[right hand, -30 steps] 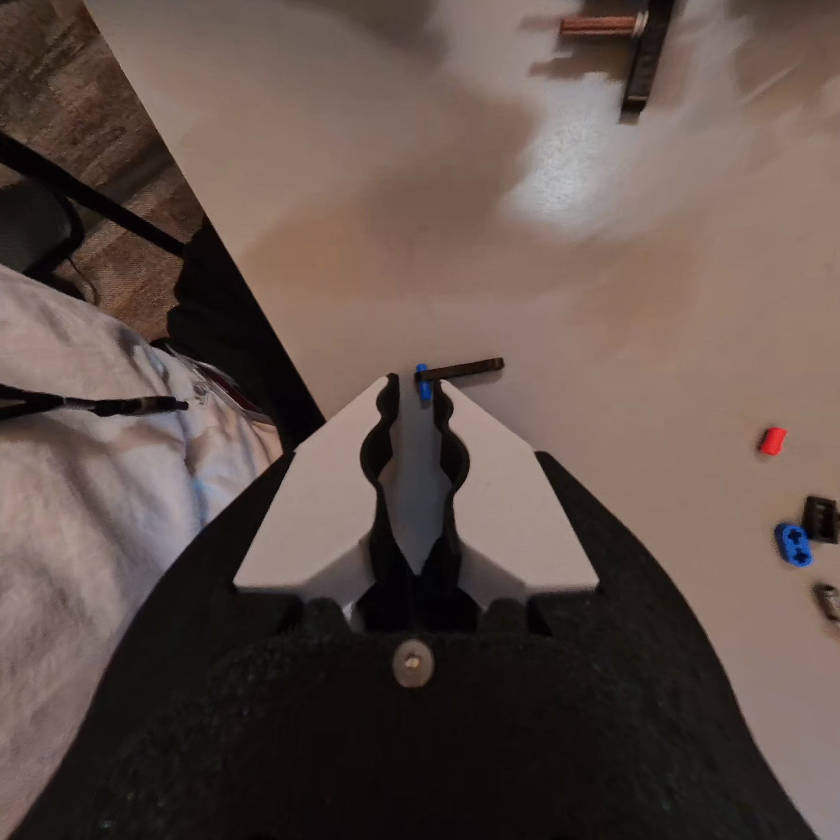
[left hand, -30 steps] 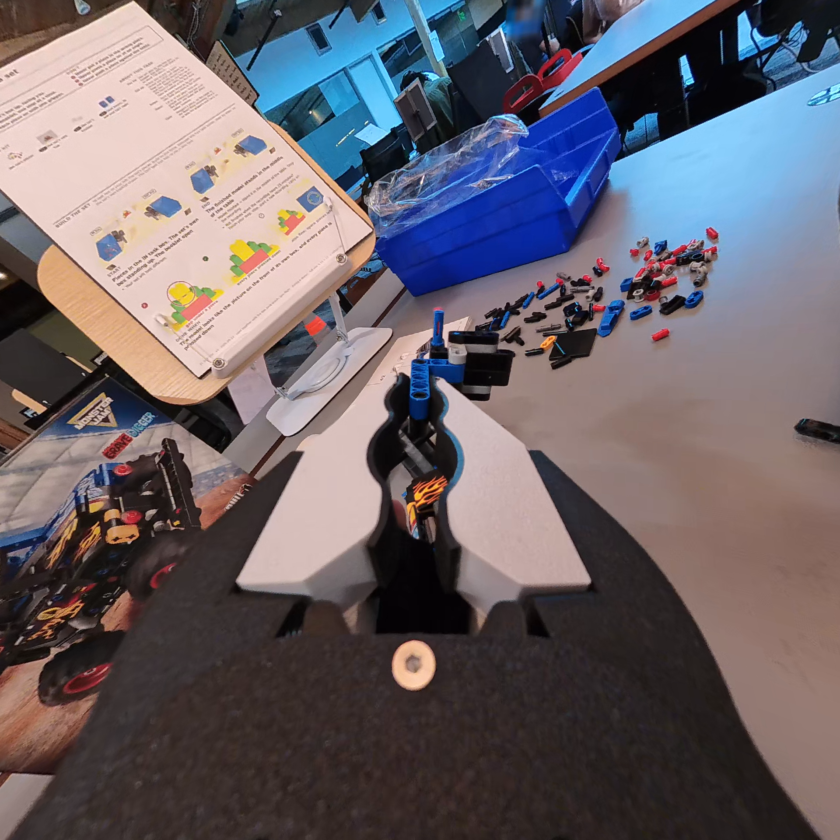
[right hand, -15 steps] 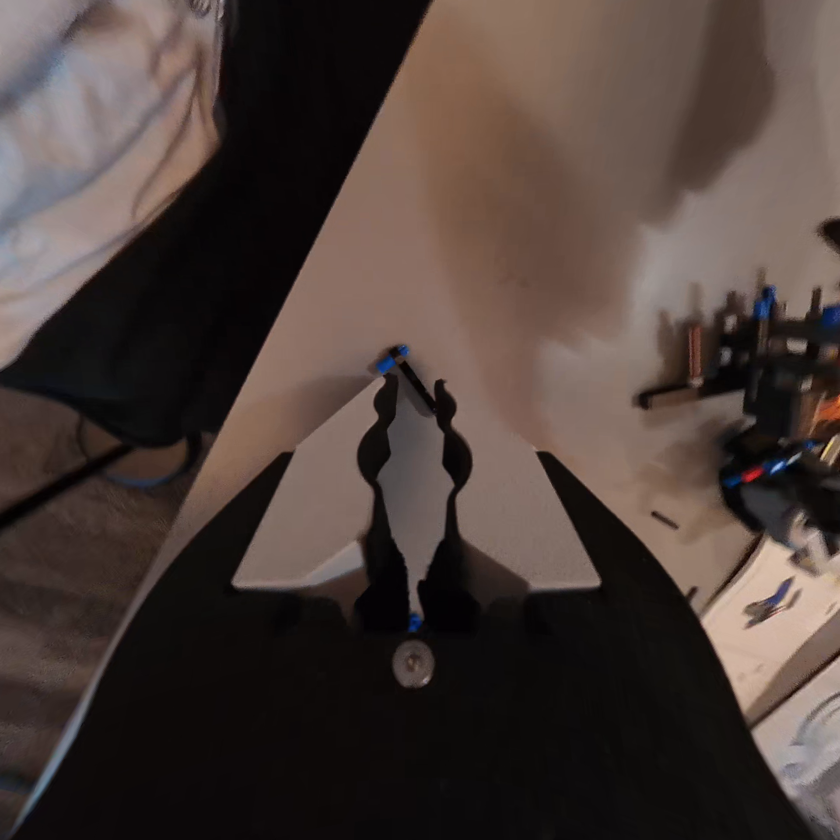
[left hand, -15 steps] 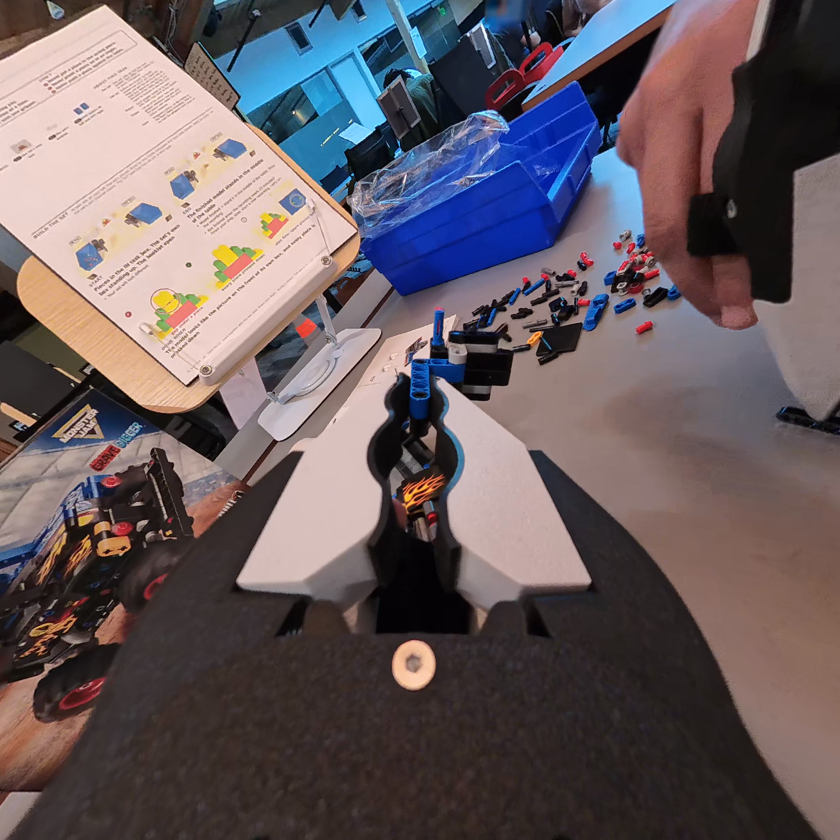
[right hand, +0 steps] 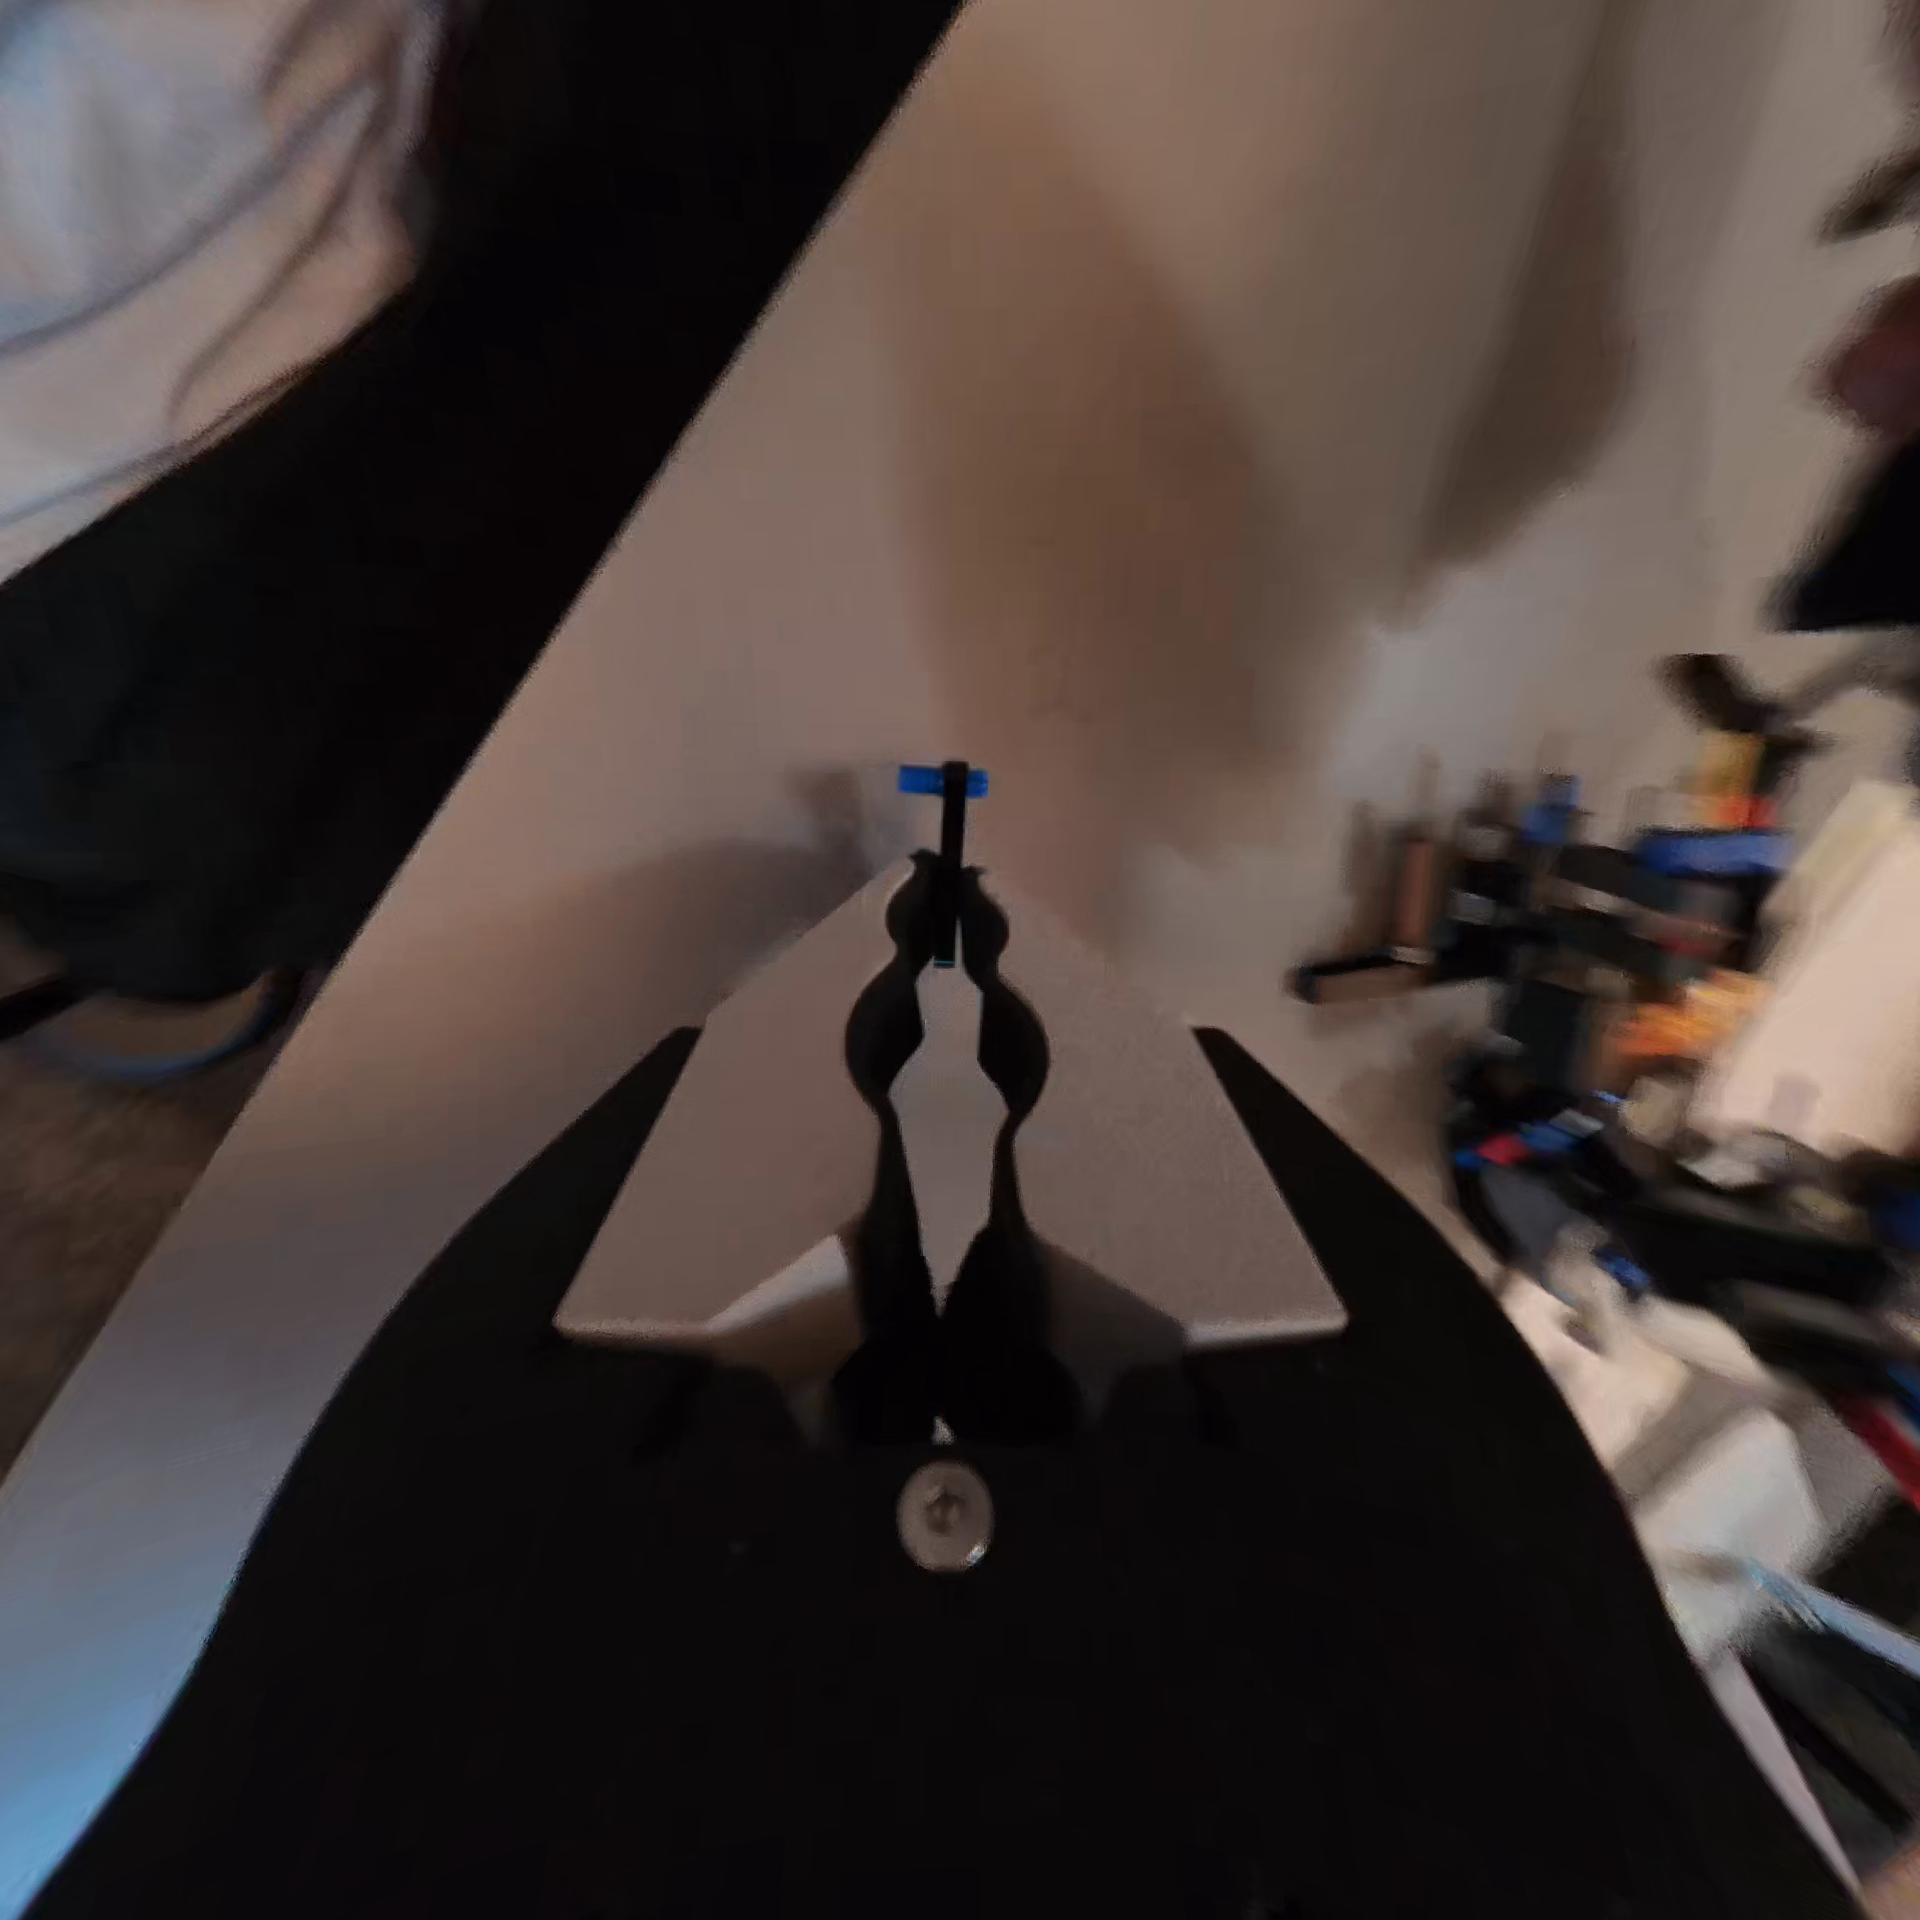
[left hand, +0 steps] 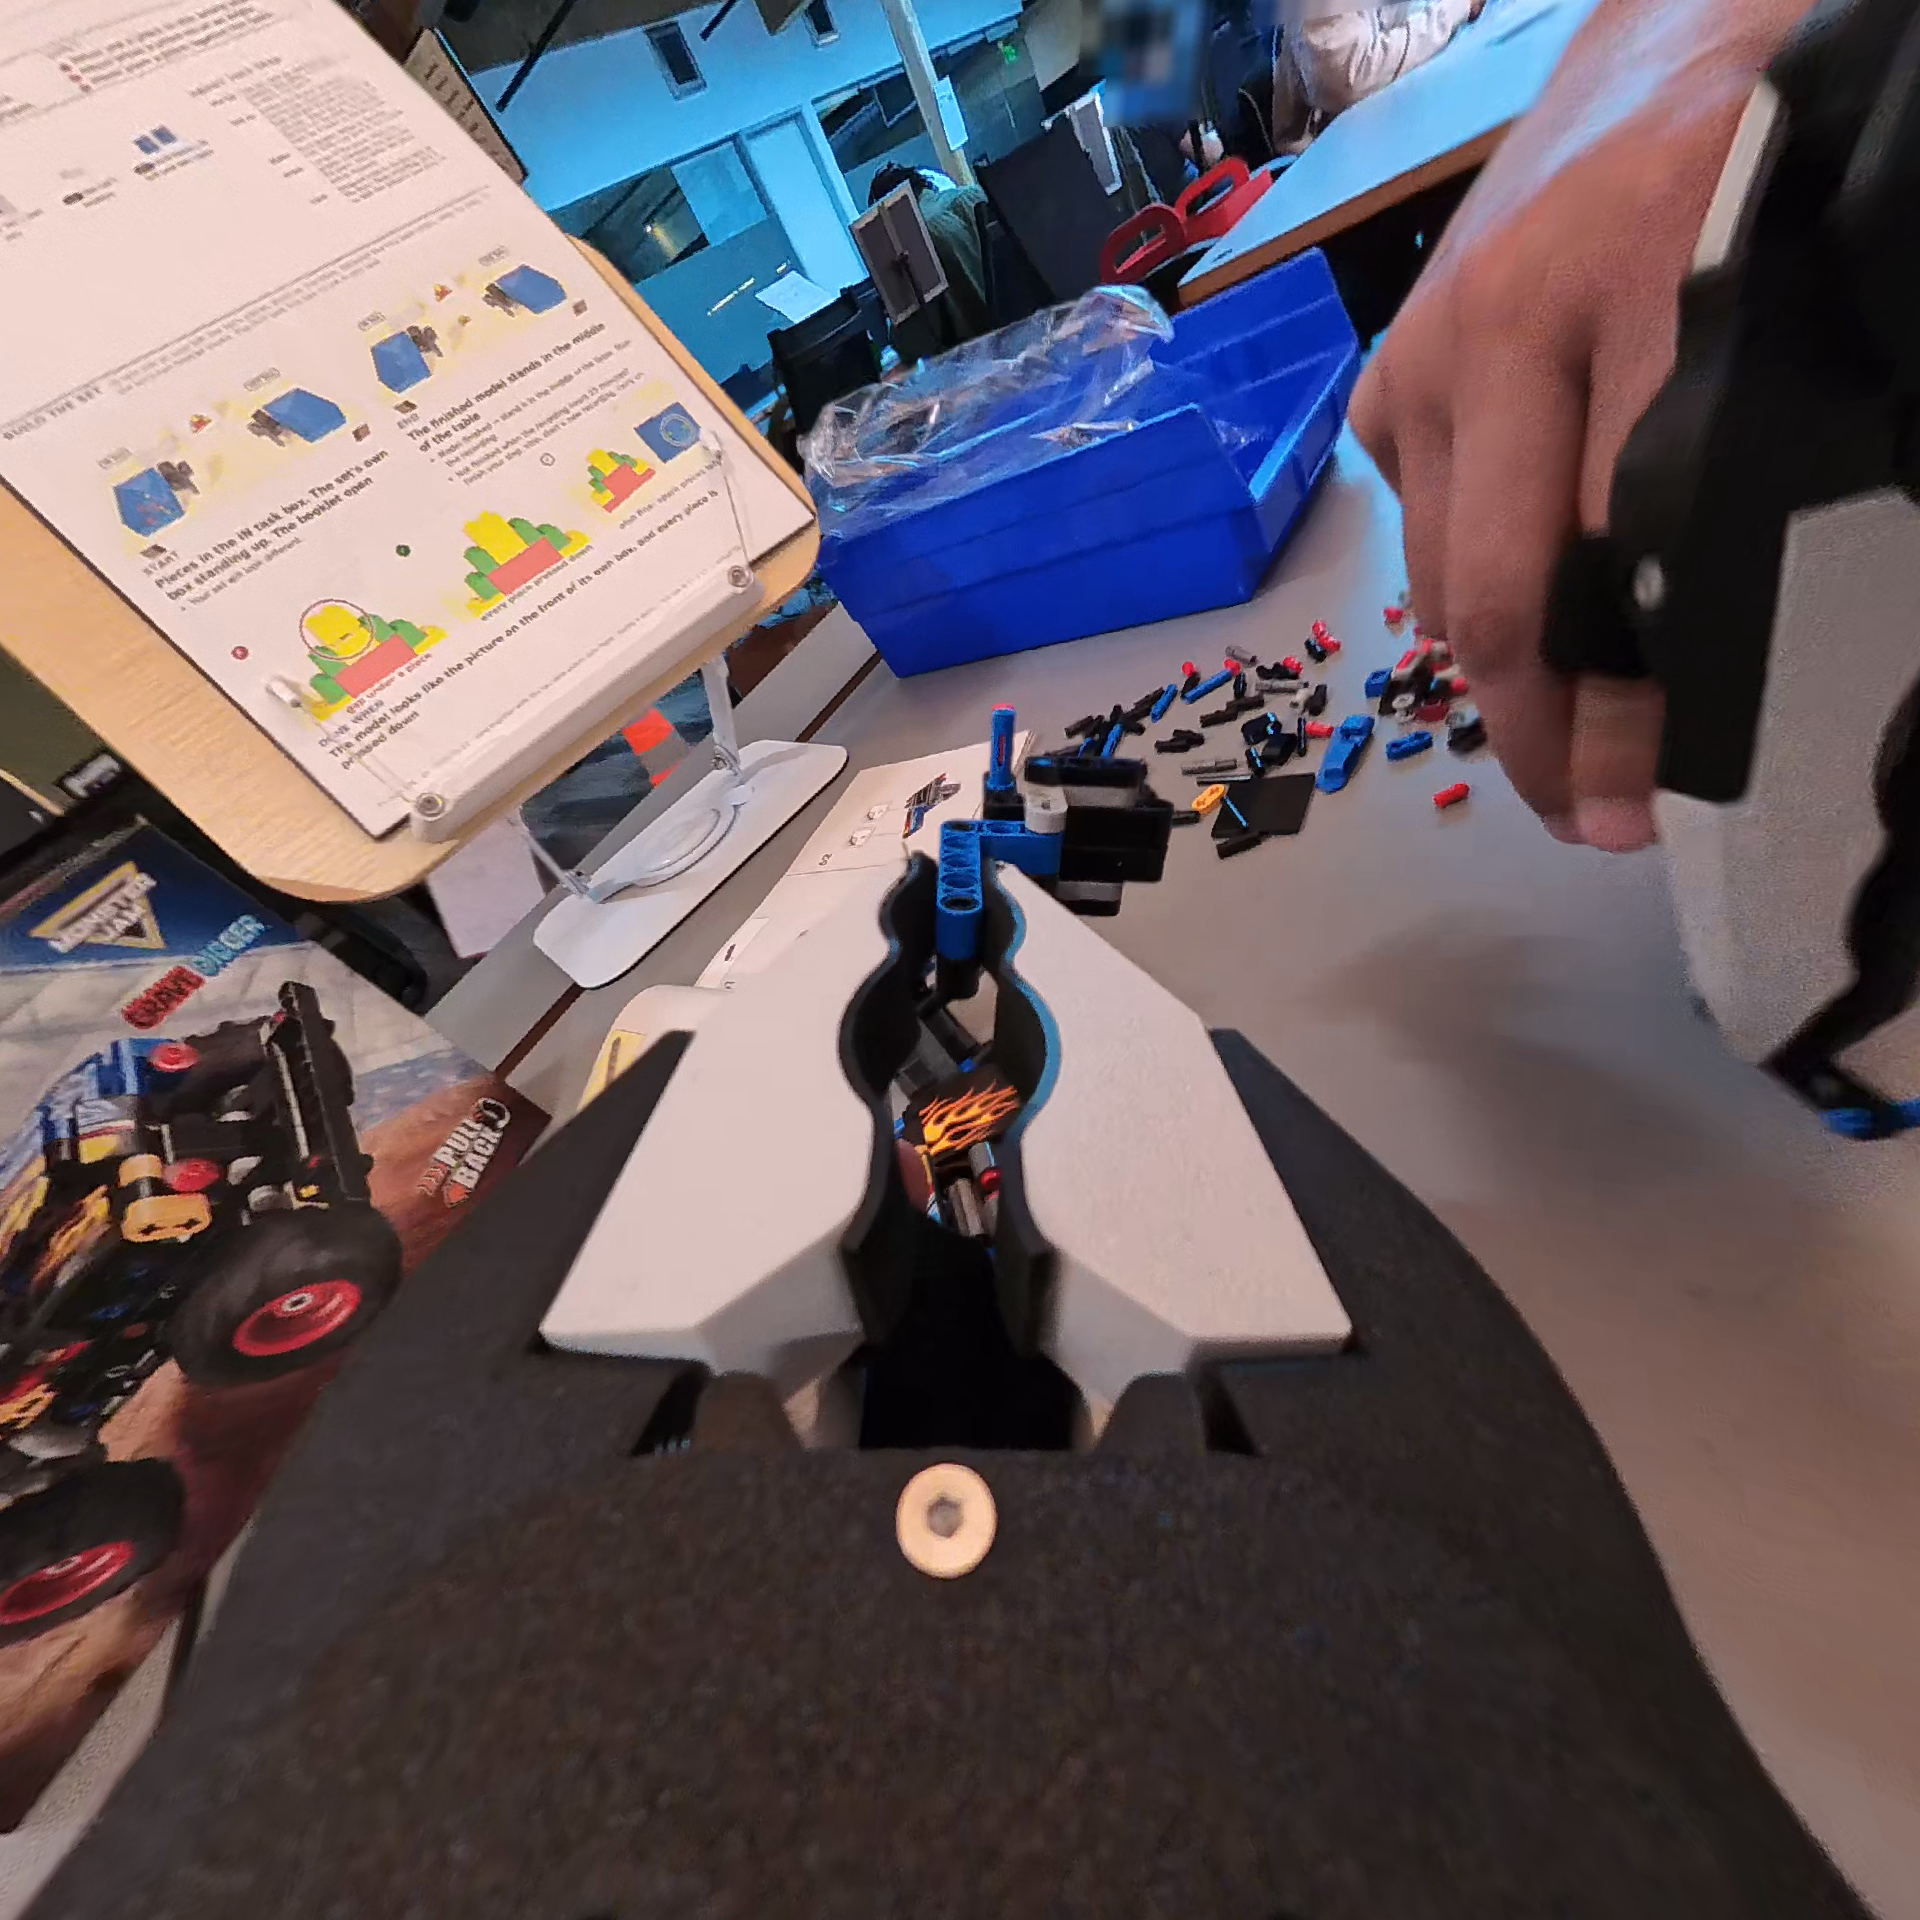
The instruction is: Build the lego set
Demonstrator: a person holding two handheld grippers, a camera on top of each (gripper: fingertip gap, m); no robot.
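Here both pairs of fingers pinch tight: left gripper (left hand: 954, 914) on the lego model (left hand: 1049, 821), right gripper (right hand: 943, 883) on a black axle (right hand: 948, 831).

Premises present as a shared open-plan office or lab workroom. A long grey table (left hand: 1455, 1039) serves as the workstation. At ten o'clock an instruction sheet (left hand: 343, 436) is fixed to a tilted wooden board on a white stand (left hand: 686, 842). At one o'clock stands a blue parts bin (left hand: 1081, 520) lined with clear plastic, loose small parts (left hand: 1278, 717) scattered just beside it. A printed toy box (left hand: 187, 1195) lies at eight o'clock. Beyond, at twelve o'clock: further desks, a second table (left hand: 1382, 177), red chairs (left hand: 1153, 223), seated people, large glazed windows.
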